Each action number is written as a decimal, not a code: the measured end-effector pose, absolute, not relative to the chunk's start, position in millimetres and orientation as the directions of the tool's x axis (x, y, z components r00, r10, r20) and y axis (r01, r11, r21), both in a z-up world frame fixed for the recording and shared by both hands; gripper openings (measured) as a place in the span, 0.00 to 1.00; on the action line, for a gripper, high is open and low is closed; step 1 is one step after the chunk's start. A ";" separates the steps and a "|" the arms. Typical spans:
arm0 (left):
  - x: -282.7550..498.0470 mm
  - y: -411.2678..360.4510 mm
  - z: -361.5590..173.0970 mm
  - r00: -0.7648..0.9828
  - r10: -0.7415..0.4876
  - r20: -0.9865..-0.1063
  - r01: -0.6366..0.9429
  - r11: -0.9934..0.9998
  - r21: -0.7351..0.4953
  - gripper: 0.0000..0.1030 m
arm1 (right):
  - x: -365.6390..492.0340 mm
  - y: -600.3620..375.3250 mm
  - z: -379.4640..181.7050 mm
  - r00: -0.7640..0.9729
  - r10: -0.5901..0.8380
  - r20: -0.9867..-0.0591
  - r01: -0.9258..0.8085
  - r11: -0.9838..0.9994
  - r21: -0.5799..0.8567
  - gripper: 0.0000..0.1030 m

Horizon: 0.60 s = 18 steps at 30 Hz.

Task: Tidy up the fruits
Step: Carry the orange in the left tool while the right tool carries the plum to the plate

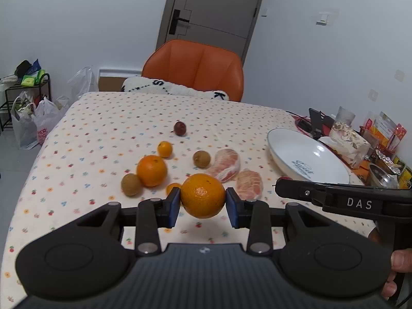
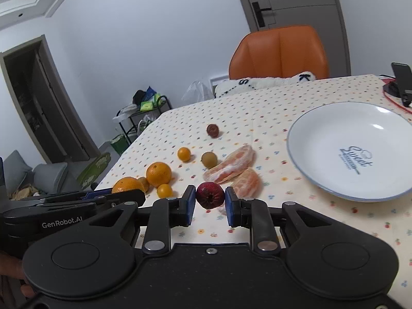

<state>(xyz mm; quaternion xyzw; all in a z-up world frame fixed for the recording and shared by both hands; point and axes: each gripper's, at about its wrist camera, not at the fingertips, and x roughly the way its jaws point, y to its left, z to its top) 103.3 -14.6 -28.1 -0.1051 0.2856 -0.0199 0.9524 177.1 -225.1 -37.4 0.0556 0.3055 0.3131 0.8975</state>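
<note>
Big orange (image 1: pixel 202 195) sat pinched off the cloth, dark red fruit (image 2: pixel 210 195) likewise. Second orange (image 1: pixel 151 170), two small oranges (image 1: pixel 164 149), two brown kiwis (image 1: pixel 202 159), another red fruit (image 1: pixel 179 128), and two peeled citrus wedges (image 1: pixel 224 165) lay scattered beside the empty white plate (image 2: pixel 322 128).

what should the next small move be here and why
Probably carry the right tool, shut on the dark red fruit, rightward over the white plate and release it there. The plate sits empty beside that tool, while the left tool holds a large orange farther from the plate, so unloading the right side first seems to clear the way.
</note>
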 end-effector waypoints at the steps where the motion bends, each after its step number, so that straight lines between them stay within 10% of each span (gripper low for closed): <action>1: 103.9 -16.9 -26.8 0.837 -0.100 -0.538 -0.018 0.978 -0.210 0.35 | 176.5 -227.9 -36.6 0.622 0.594 -0.510 -0.524 0.800 0.292 0.22; 18: 121.0 -62.3 -12.1 0.843 -0.162 -0.513 0.071 0.979 -0.192 0.35 | 174.8 -277.5 -31.4 0.695 0.546 -0.467 -0.453 0.838 0.305 0.22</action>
